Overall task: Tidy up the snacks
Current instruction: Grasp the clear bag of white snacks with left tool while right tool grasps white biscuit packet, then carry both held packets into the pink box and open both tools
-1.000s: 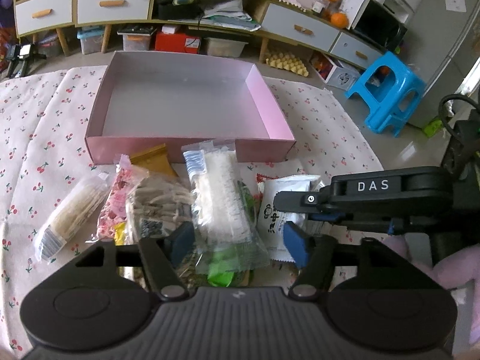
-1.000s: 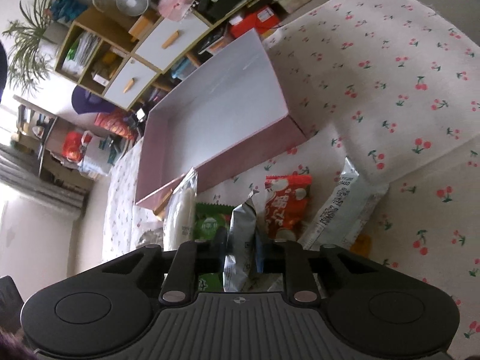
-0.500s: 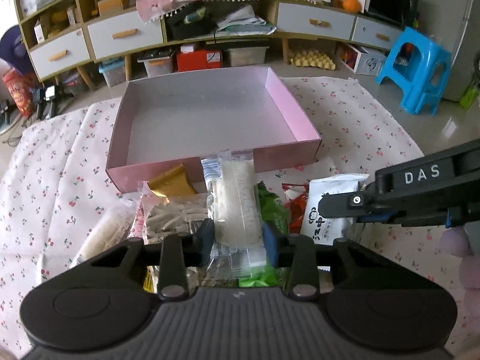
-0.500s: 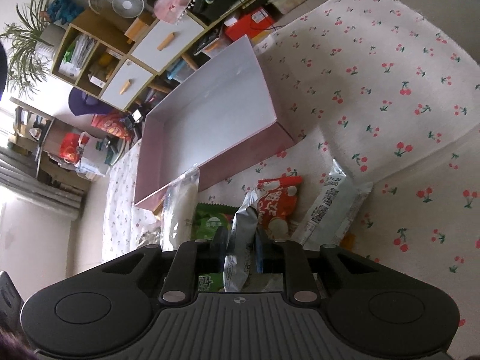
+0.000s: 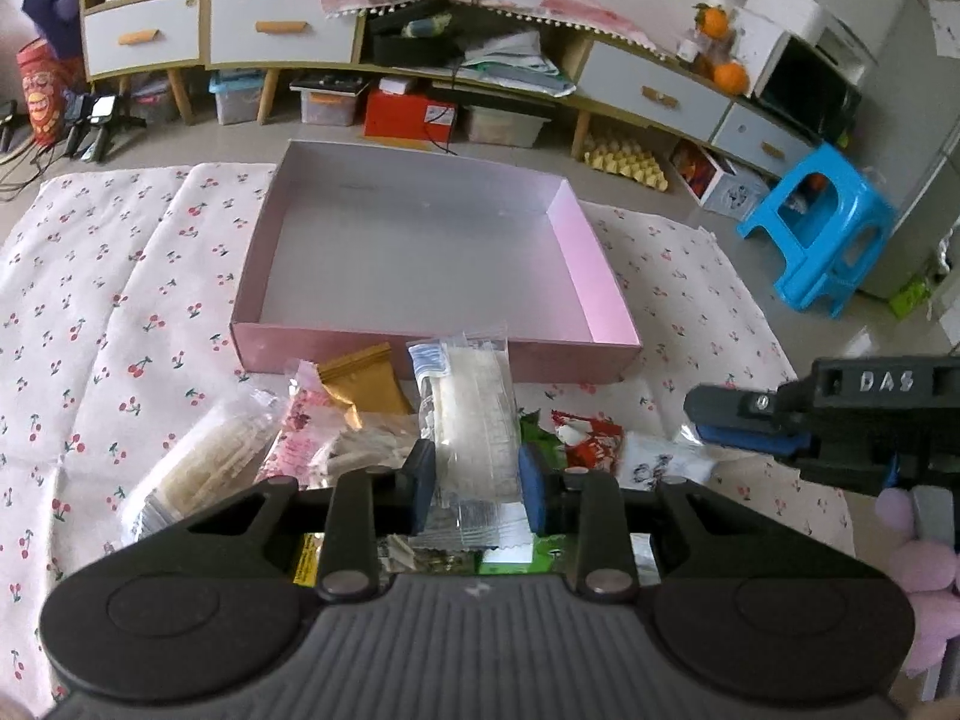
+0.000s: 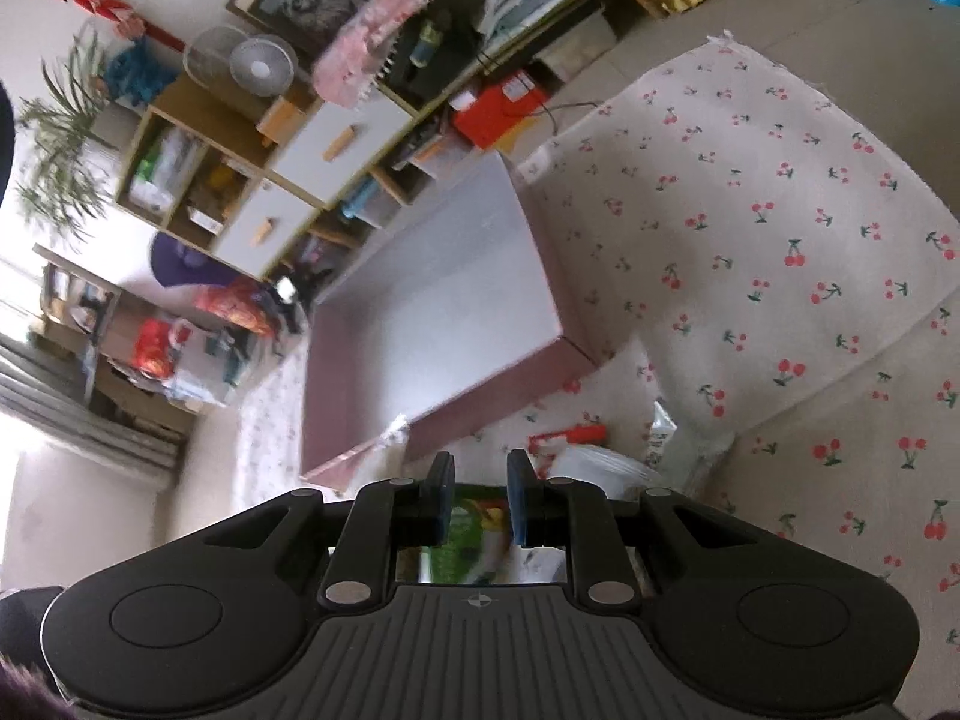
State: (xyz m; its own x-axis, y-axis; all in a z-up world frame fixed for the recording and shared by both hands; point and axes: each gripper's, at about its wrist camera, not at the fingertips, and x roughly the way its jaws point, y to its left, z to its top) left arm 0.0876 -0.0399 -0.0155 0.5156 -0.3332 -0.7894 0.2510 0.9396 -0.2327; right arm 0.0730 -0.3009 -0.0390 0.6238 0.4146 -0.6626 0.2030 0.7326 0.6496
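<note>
So far the pink box (image 5: 600,276) is empty. The left tool (image 5: 474,480) squeezes a clear snack bag (image 5: 468,408), while the right tool (image 6: 477,495) is opening with nothing between its pads, and the other snacks (image 5: 198,468) wait outside.

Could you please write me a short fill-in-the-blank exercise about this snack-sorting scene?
1. The box on the cherry-print cloth is coloured ____.
2. The box holds ____ snacks so far.
3. The clear packet is clamped by the ____ gripper.
4. The plastic stool is coloured ____.

Missing words: pink; no; left; blue.
</note>
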